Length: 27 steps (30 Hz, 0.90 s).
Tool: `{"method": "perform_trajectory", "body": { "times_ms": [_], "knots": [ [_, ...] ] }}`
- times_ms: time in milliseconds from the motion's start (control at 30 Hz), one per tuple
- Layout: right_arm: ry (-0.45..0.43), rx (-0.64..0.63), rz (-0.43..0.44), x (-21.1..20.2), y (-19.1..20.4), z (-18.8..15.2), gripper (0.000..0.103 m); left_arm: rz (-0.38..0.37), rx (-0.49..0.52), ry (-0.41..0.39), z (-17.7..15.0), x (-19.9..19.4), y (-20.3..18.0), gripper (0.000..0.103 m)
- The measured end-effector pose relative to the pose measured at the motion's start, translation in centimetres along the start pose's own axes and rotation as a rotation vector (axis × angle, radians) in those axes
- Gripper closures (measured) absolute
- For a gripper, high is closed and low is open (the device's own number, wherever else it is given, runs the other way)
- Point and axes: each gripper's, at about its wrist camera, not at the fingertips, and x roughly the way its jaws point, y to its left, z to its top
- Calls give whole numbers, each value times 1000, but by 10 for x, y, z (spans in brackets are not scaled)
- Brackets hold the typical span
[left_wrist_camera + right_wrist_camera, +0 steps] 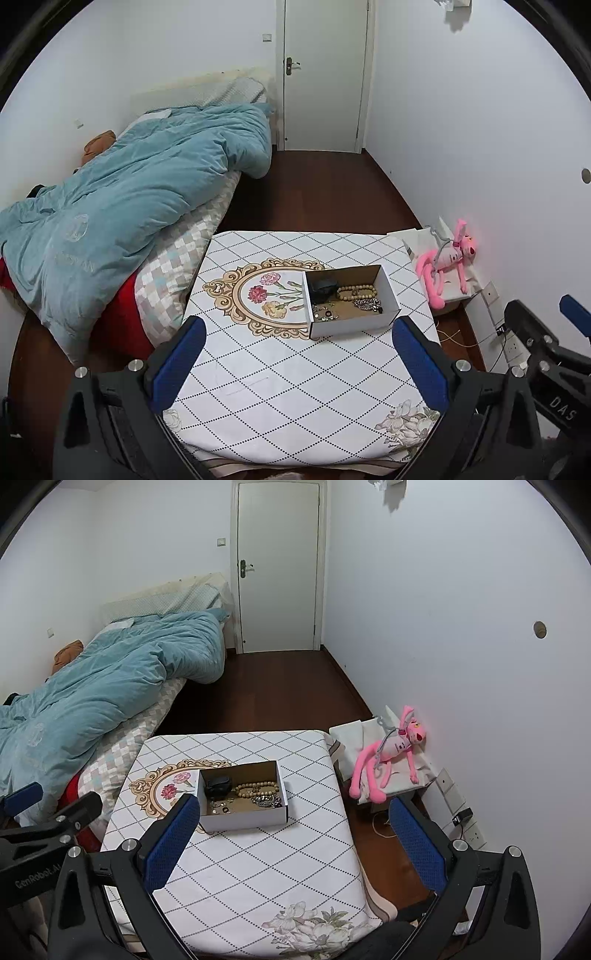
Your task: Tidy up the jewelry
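An open white cardboard box point(354, 325) point(243, 821) stands on the table point(280, 387) point(258, 867) with a diamond-pattern cloth. Inside lie a wooden bead bracelet point(356, 290) point(258, 787), a silver chain point(367, 304) point(269, 800), a dark pouch point(323, 287) point(218, 786) and small pieces point(325, 314) point(221, 808). My left gripper point(299, 363) hovers open over the table's near half, short of the box, nothing between its blue pads. My right gripper point(293, 843) is open too, its left pad beside the box's near left corner.
A bed with a blue quilt point(122, 206) point(99, 686) runs along the left. A pink plush toy point(448, 262) point(388, 757) sits on a low stand by the right wall, above wall sockets and a cable point(495, 332). A shut white door point(325, 74) is at the far end.
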Motion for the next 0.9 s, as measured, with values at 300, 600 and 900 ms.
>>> {"method": "perform_trajectory", "body": {
  "times_ms": [300, 600, 900],
  "knots": [
    [49, 7, 1, 36, -1, 10, 0, 4, 6, 65, 11, 29, -3, 0],
    [124, -17, -14, 95, 1, 20, 0, 2, 19, 164, 19, 77, -13, 0],
    [185, -34, -28, 133, 1, 18, 0, 22, 25, 218, 21, 107, -15, 0]
  ]
}}
